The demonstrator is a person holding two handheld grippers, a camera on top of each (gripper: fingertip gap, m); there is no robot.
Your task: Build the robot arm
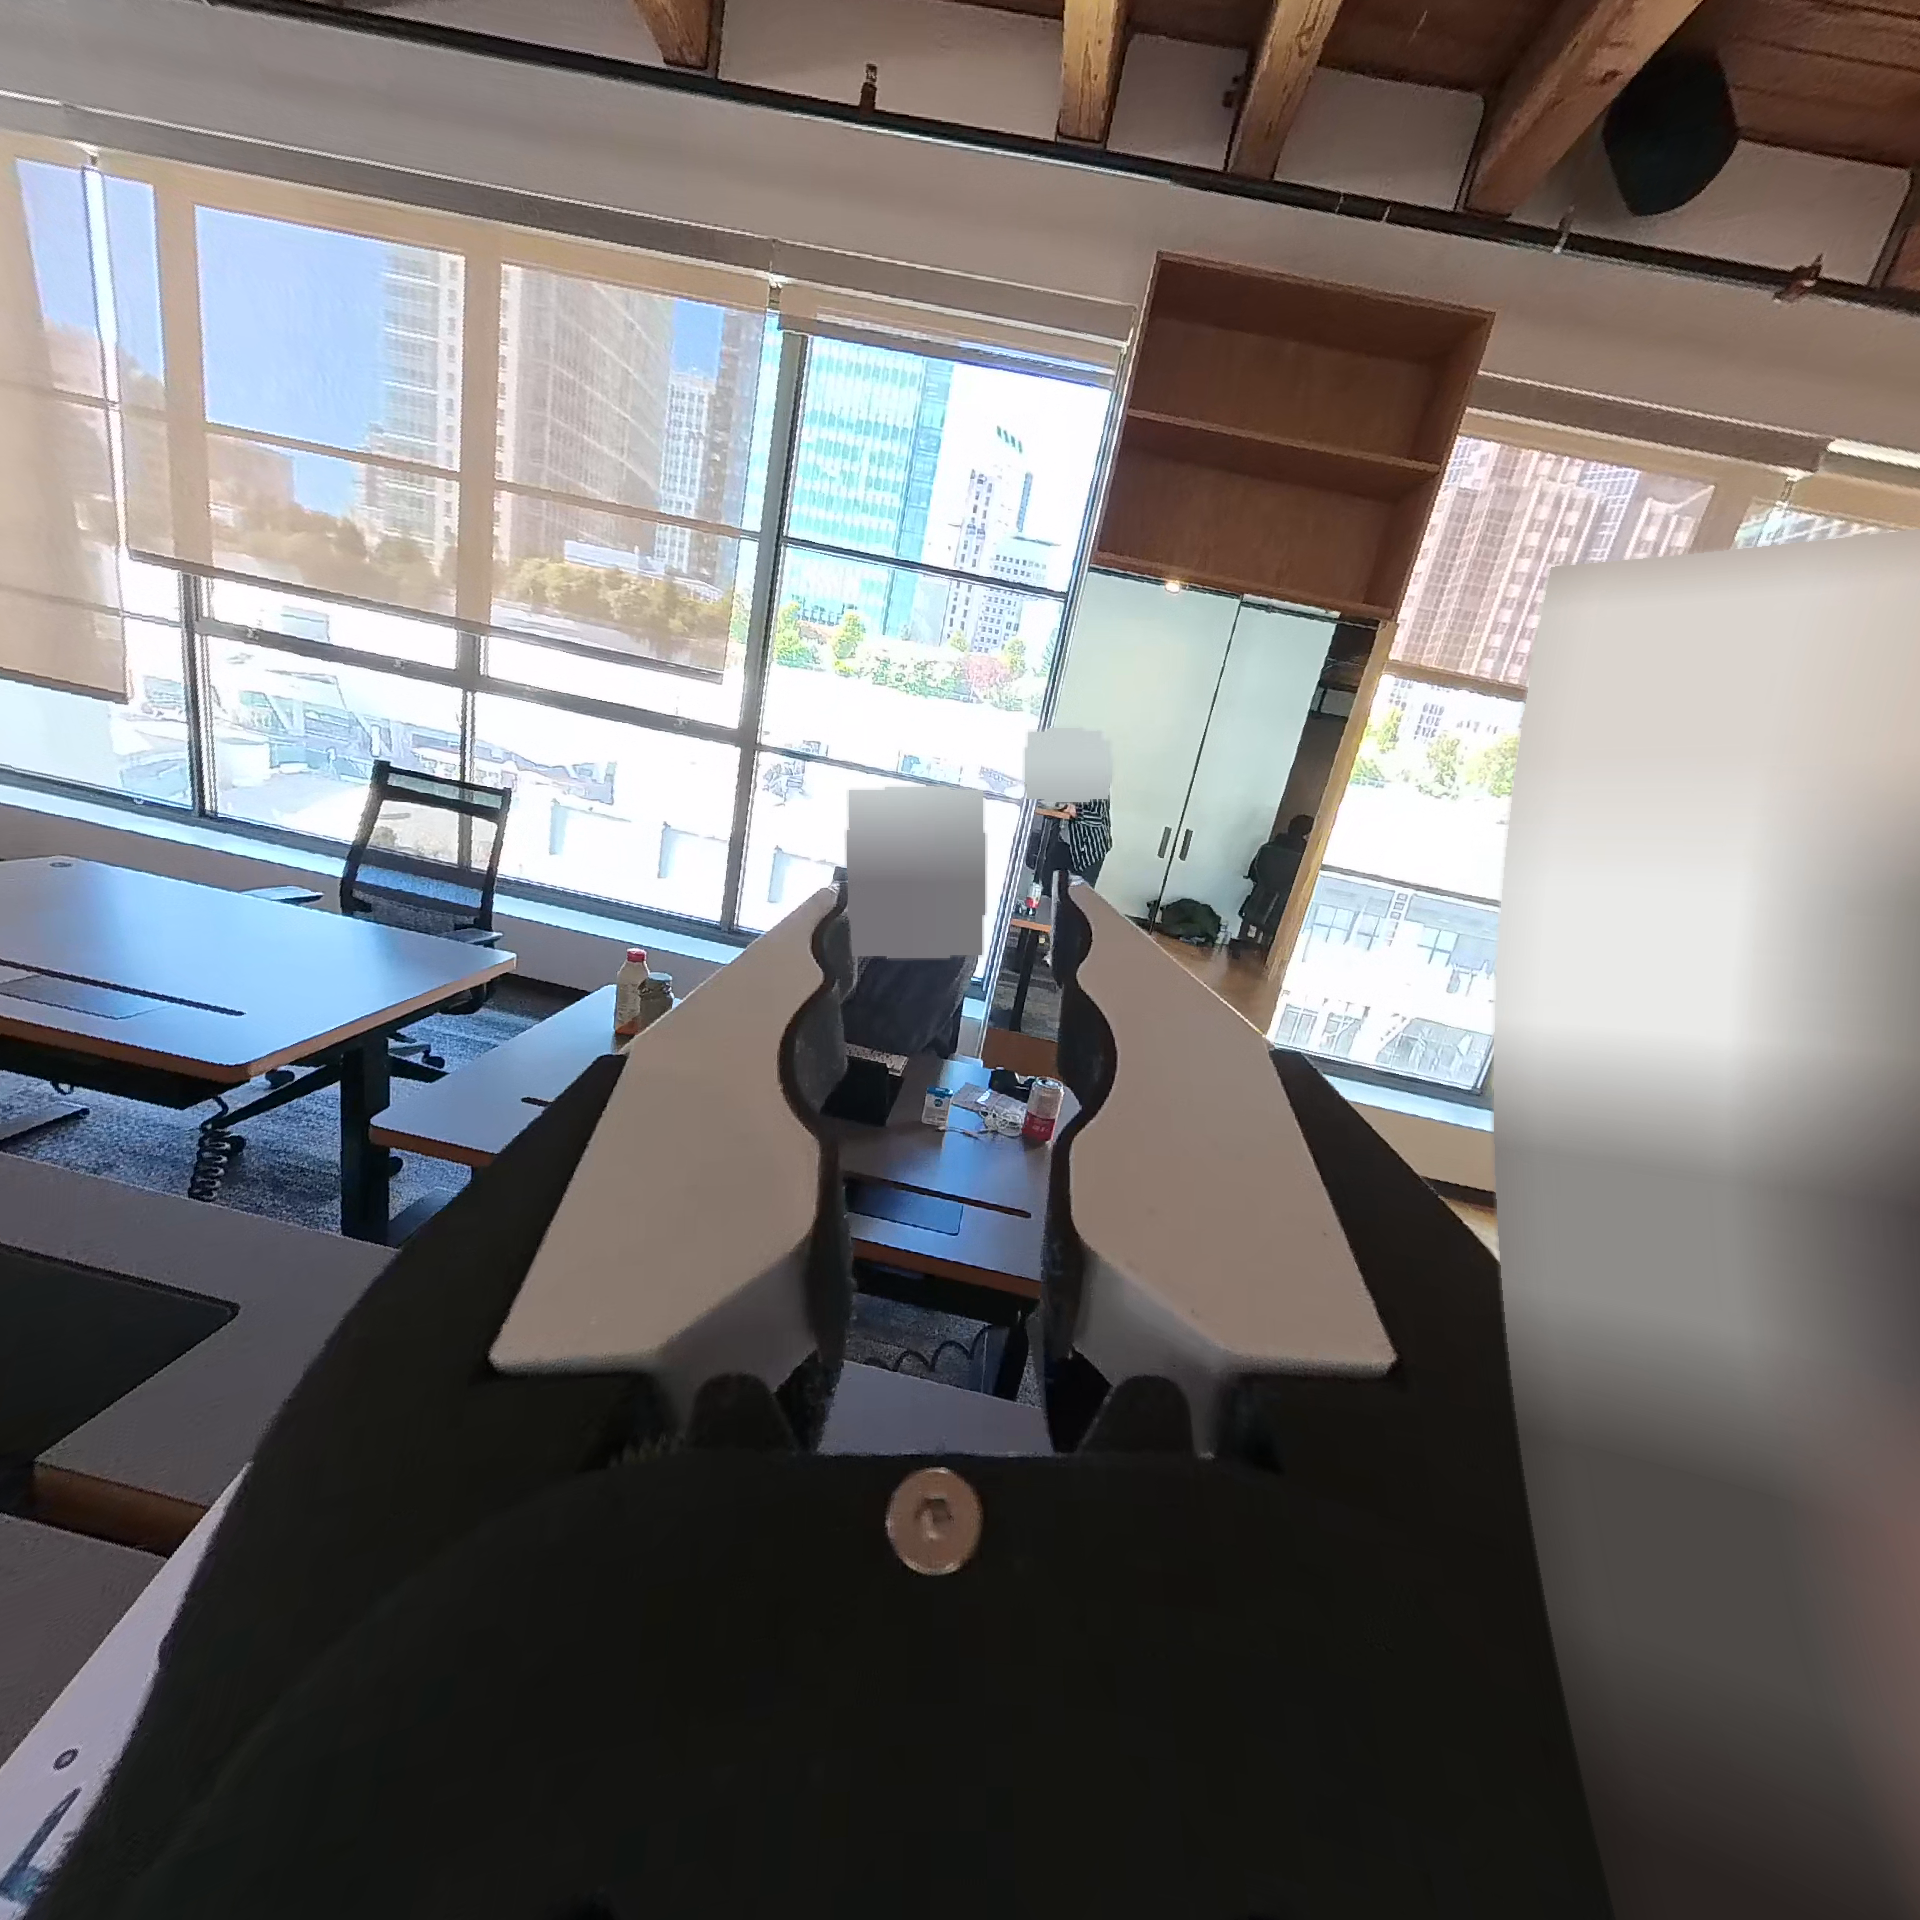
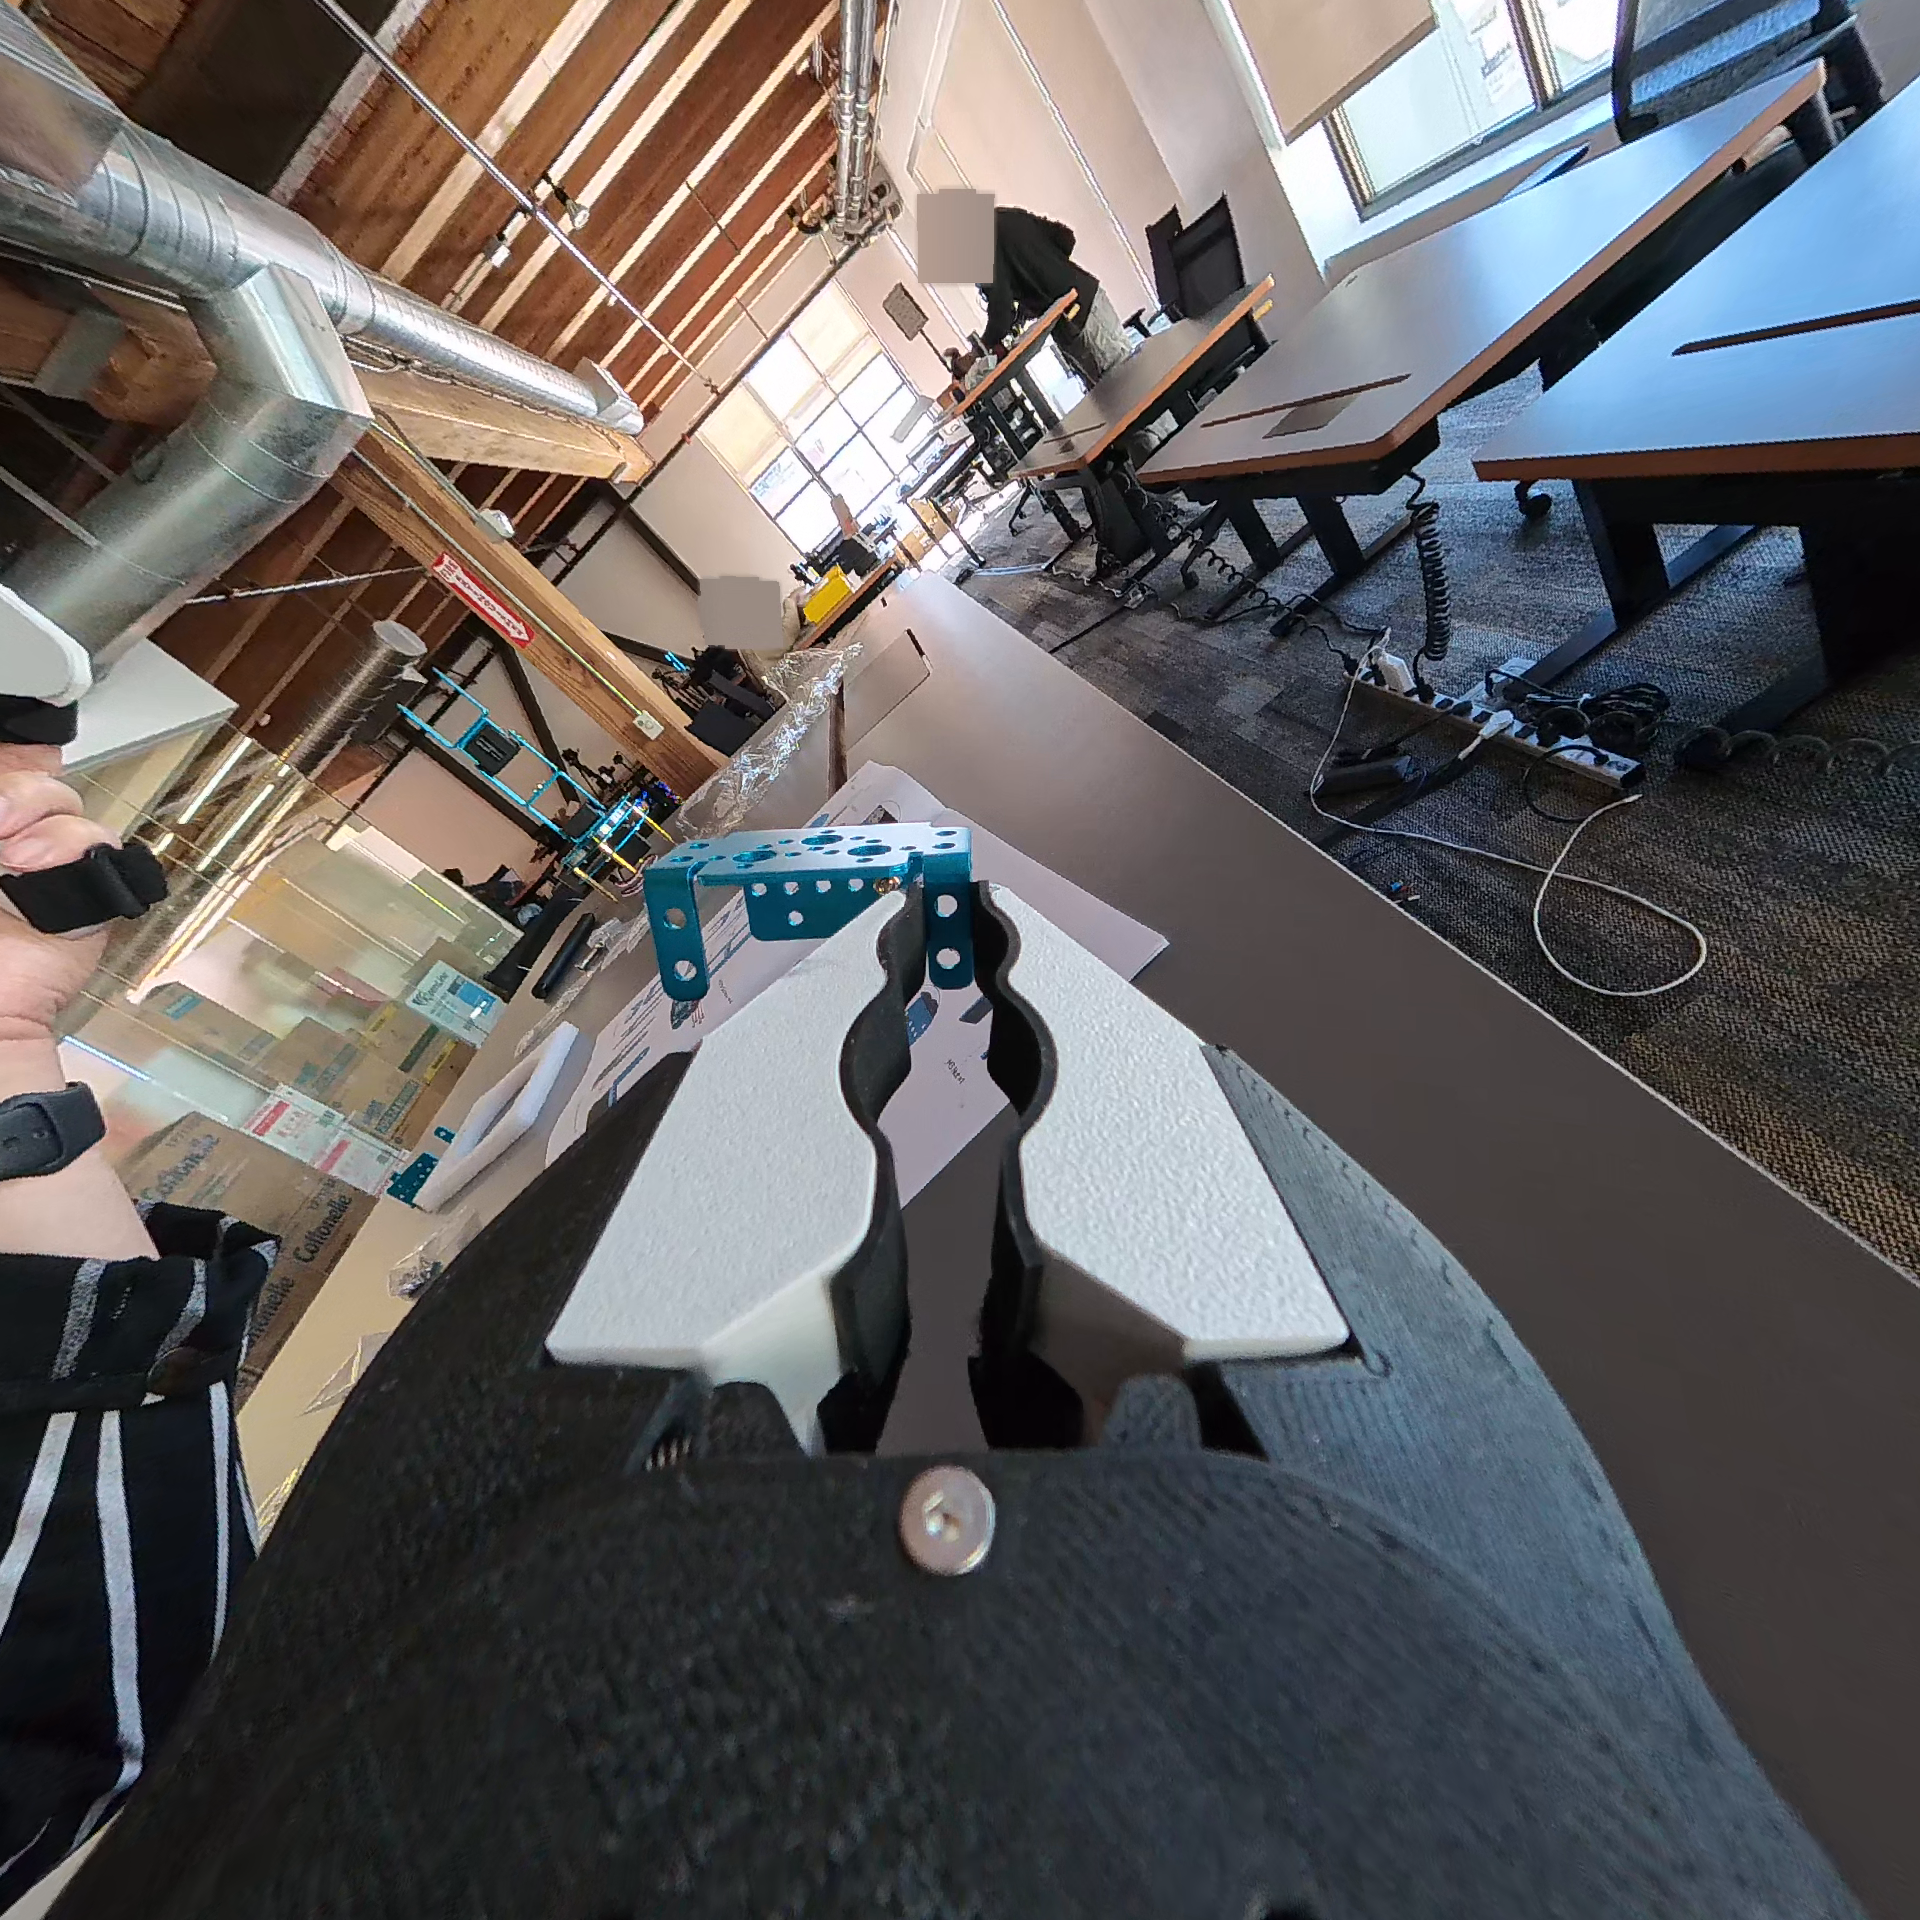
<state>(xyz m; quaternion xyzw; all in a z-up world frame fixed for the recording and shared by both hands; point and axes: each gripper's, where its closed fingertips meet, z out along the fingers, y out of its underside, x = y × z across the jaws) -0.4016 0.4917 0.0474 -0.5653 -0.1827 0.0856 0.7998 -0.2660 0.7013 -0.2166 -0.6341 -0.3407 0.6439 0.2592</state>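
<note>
My right gripper (image 2: 951, 914) is shut on one leg of a blue perforated metal bracket assembly (image 2: 821, 852) and holds it just above a white printed sheet (image 2: 1081, 935) on a dark table (image 2: 1403, 1091). The view is tilted. My left gripper (image 1: 951, 914) is open and empty. It is raised and points out across the office toward desks and windows, with nothing near its fingers. A person's arm with a black wristband (image 2: 42, 1132) shows at the left edge of the right wrist view.
A white foam block (image 2: 509, 1117), a small blue part (image 2: 416, 1184) and crumpled clear wrap (image 2: 779, 727) lie on the table. A power strip and cables (image 2: 1507, 727) lie on the carpet. Desks (image 1: 208, 966), a chair (image 1: 426, 852) and a red can (image 1: 1042, 1107) stand farther off. There is about 35 cm between the tips of the two grippers.
</note>
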